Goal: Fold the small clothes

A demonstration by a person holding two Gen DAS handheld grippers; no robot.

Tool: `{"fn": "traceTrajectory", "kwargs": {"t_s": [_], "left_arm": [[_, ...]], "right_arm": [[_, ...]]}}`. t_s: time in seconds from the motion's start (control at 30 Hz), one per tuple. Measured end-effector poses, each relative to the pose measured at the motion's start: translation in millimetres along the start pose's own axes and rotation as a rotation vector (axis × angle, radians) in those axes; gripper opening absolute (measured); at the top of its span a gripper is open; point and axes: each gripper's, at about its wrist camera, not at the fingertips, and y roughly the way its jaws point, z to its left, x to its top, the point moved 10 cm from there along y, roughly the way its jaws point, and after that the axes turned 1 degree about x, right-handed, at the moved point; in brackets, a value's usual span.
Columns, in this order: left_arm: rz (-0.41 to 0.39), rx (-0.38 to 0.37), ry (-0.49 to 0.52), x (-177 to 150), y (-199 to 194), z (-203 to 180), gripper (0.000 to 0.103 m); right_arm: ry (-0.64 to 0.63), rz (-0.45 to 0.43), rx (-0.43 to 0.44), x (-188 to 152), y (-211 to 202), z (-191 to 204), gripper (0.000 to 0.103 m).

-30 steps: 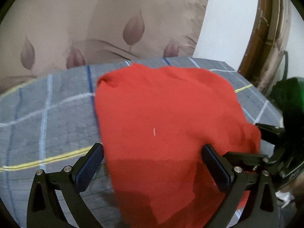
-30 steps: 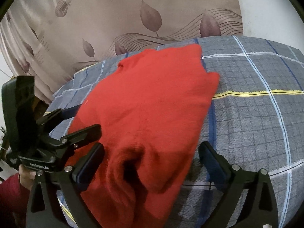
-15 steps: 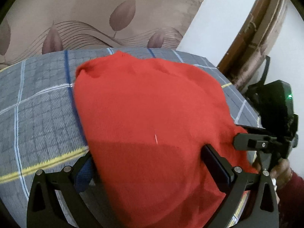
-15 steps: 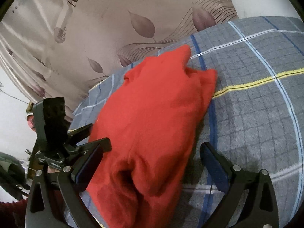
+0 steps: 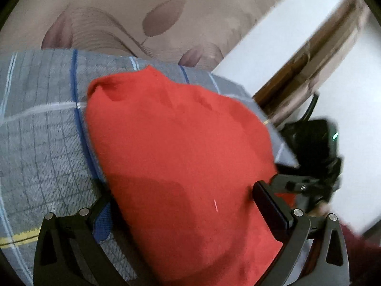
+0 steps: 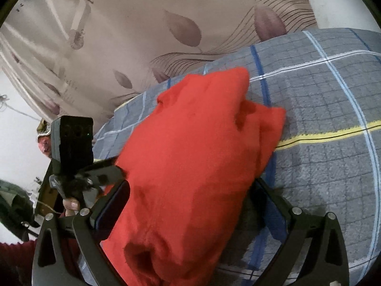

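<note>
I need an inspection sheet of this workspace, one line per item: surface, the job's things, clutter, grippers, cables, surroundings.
Surface: grey checked blanket with blue, white and yellow stripes.
Job's things: one red garment, bunched up, lying on the blanket between the fingers of both grippers.
Clutter: nothing seen.
Grippers: left gripper open, fingers on either side of the garment; right gripper open, likewise straddling the cloth.
Cables: a dark cable behind the right gripper's body in the left wrist view; route unclear.
Surroundings: beige leaf-patterned curtain, white wall, brown wooden frame.
</note>
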Motion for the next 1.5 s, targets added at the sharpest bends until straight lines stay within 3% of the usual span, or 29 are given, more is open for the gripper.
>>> {"fn": "traceTrajectory", "kwargs": {"t_s": [0.17, 1.5], "left_arm": [[0.013, 0.159, 0.124, -7.0, 9.4, -8.1, 0.102], [-0.008, 0.207, 0.128, -7.4, 7.2, -2.2, 0.098]], "right_arm": [[-0.018, 0.013, 0.023, -4.7, 2.9, 5.4, 0.102], [-0.029, -0.005, 0.000, -1.0, 8.4, 1.9, 0.102]]}}
